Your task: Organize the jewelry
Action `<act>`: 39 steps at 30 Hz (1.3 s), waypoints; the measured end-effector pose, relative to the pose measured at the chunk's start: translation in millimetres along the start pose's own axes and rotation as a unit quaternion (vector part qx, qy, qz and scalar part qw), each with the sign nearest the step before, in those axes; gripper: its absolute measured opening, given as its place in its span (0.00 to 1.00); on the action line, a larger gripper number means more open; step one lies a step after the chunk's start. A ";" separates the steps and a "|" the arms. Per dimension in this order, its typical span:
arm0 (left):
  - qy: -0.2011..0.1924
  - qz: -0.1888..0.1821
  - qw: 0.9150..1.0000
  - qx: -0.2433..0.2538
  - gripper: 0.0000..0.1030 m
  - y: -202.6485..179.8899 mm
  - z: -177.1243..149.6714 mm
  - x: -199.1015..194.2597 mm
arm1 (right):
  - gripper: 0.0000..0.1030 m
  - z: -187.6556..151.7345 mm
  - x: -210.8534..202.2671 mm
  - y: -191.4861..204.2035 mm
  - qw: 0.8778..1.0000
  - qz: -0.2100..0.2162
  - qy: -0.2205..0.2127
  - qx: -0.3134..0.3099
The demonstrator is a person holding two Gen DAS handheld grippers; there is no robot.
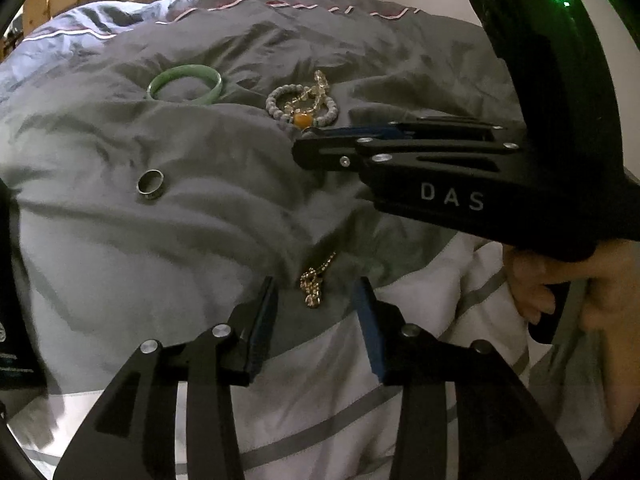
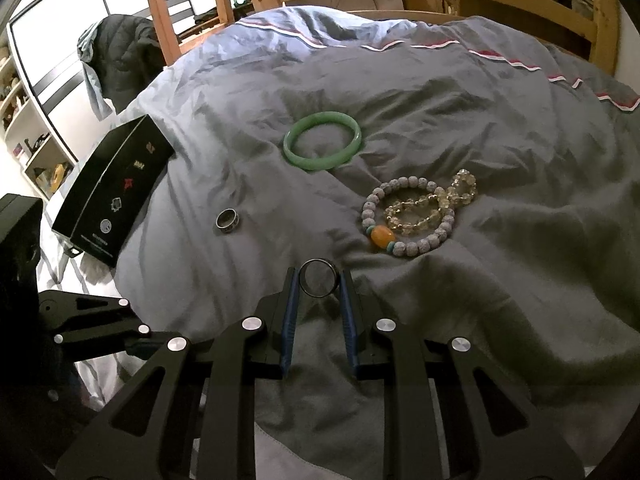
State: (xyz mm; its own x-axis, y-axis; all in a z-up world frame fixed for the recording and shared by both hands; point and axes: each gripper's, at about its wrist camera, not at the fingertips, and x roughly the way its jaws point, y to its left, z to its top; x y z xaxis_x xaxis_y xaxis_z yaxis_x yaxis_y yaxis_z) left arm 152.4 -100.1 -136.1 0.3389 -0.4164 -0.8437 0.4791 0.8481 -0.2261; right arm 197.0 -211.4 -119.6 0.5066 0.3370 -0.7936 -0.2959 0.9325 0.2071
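On the grey duvet point(image 2: 460, 92) the black box point(image 2: 112, 188) lay well to the left. The right gripper point(image 2: 319, 280) pinched a dark ring point(image 2: 319, 283) upright, while the left gripper point(image 1: 316, 292) — nearer the box — stood spread around the gold chain point(image 1: 313, 284), fingers clear of it.

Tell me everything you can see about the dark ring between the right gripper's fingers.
The dark ring is a plain, wide band, metal by its look, with a shiny grey inner face and a darker outer face. It stands on edge, its opening facing the camera, clamped between the blue pads of the right gripper, one pad on each side. It is near the fingertips, over the grey duvet; whether it touches the fabric cannot be told. The left wrist view hides it.
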 end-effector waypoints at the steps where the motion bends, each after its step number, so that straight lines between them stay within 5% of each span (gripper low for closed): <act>1: 0.005 0.000 1.000 -0.001 0.35 1.2 0.0 2.7 | 0.20 0.0 0.1 0.0 1.000 0.000 0.000 0.000; 3: 0.014 -0.003 1.000 -0.006 0.16 4.2 -0.3 7.2 | 0.20 0.7 0.6 -0.6 1.000 -0.001 0.000 0.002; 5: 0.016 -0.007 1.000 -0.009 0.09 5.6 -0.1 7.9 | 0.20 1.1 0.9 -0.9 1.000 -0.002 -0.001 0.003; 21: -0.034 -0.033 0.998 -0.040 0.04 16.4 6.7 -30.8 | 0.20 5.7 -10.3 -1.9 1.000 -0.004 -0.017 0.008; 30: -0.053 -0.017 0.998 -0.038 0.04 13.6 8.2 -48.6 | 0.20 7.1 -19.2 3.1 1.000 -0.002 -0.023 0.007; 39: -0.107 0.035 0.992 -0.064 0.04 25.7 4.9 -117.5 | 0.20 3.9 -55.5 34.2 0.999 -0.005 -0.031 -0.019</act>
State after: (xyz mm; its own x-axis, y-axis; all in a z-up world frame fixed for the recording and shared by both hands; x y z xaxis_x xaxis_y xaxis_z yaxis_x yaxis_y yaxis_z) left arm 128.8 -31.0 -40.4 0.5377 -0.4038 -0.7402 0.3458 0.9063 -0.2431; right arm 161.9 -197.7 -66.2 0.5584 0.3370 -0.7581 -0.3213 0.9303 0.1769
